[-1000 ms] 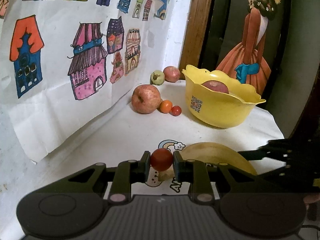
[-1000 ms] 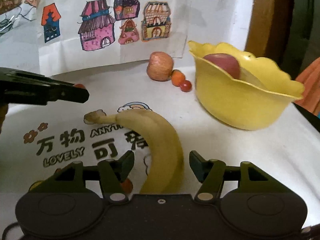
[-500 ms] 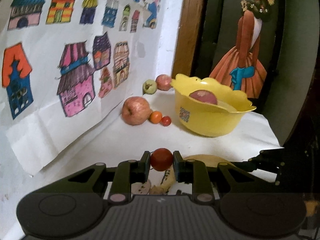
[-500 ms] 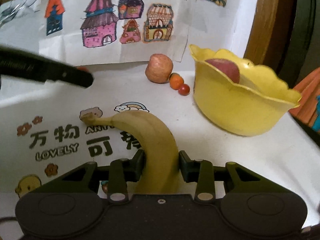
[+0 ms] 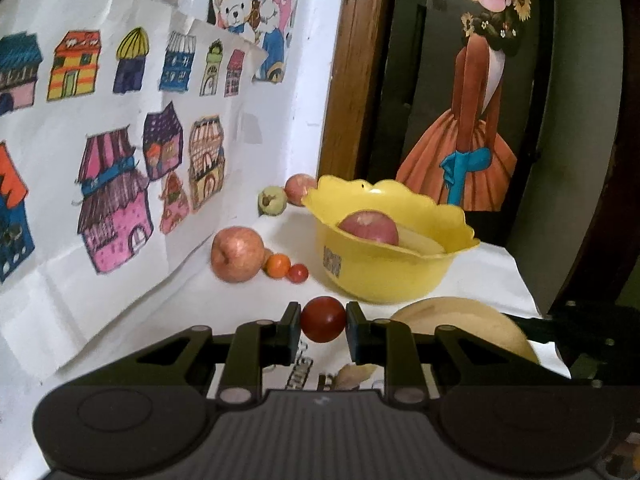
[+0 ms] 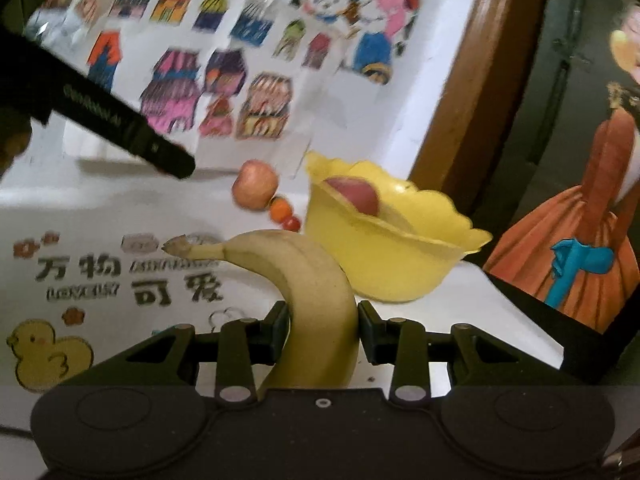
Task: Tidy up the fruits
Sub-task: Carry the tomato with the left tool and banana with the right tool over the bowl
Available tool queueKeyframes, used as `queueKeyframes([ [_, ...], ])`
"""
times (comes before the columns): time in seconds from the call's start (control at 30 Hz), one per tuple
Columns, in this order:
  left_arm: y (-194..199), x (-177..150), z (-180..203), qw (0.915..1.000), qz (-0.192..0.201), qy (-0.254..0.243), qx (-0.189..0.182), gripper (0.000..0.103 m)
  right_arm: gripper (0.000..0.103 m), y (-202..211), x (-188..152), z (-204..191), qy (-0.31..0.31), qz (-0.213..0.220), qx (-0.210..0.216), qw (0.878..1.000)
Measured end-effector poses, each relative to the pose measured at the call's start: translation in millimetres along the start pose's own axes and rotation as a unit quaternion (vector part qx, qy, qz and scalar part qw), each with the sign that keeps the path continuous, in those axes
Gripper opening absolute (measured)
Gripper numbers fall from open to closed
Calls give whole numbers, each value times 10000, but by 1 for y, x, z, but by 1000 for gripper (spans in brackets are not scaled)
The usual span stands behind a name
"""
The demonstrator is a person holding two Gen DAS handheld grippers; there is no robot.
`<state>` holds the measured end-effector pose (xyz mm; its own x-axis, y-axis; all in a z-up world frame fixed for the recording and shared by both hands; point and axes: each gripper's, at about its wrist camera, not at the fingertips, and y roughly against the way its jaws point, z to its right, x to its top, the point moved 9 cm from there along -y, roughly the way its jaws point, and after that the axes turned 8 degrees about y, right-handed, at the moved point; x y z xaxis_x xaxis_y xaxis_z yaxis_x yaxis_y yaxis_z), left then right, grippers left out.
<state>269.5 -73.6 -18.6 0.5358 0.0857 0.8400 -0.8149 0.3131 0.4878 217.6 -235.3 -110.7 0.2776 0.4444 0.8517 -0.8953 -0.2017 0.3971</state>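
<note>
The left gripper [image 5: 323, 321] is pinching a small red tomato [image 5: 322, 319] between its nearly closed fingers, and the right gripper [image 6: 322, 322] is clamping a banana [image 6: 312, 292] around its middle, stem pointing away to the left. Both are hanging above the printed white tablecloth [image 6: 120, 216], just short of the yellow bowl [image 5: 384, 276], which is already holding an apple [image 5: 370, 229]. This looks like the carry step; the next move calls for bringing each fruit over the scalloped rim before opening, while another apple [image 5: 237, 254] and two small tomatoes [image 5: 287, 269] are waiting beside the bowl.
</note>
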Motion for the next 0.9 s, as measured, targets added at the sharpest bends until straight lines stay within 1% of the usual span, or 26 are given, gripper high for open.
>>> queueKeyframes([
  [0.13, -5, 17, 4, 9999, 147, 22, 0, 26, 39, 12, 11, 20, -262, 248, -107, 9993],
  [0.23, -8, 36, 8, 9993, 361, 67, -11, 26, 39, 15, 22, 39, -498, 368, -115, 9980],
  [0.43, -21, 76, 18, 9963, 851, 128, -20, 26, 39, 4, 49, 81, -696, 564, -345, 9954],
  [0.5, -31, 88, 23, 9953, 962, 113, -18, 26, 39, -3, 58, 96, -910, 618, -362, 9933],
  [0.7, -70, 104, 33, 9947, 1015, 144, -85, 26, 39, -42, 77, 137, -1538, 753, -464, 9841],
  [0.8, -92, 105, 32, 9949, 981, 220, -58, 26, 39, -67, 78, 148, -1819, 723, -440, 9797],
  [0.9, -114, 104, 30, 9958, 894, 197, 23, 26, 39, -90, 73, 153, -2107, 594, -315, 9752],
])
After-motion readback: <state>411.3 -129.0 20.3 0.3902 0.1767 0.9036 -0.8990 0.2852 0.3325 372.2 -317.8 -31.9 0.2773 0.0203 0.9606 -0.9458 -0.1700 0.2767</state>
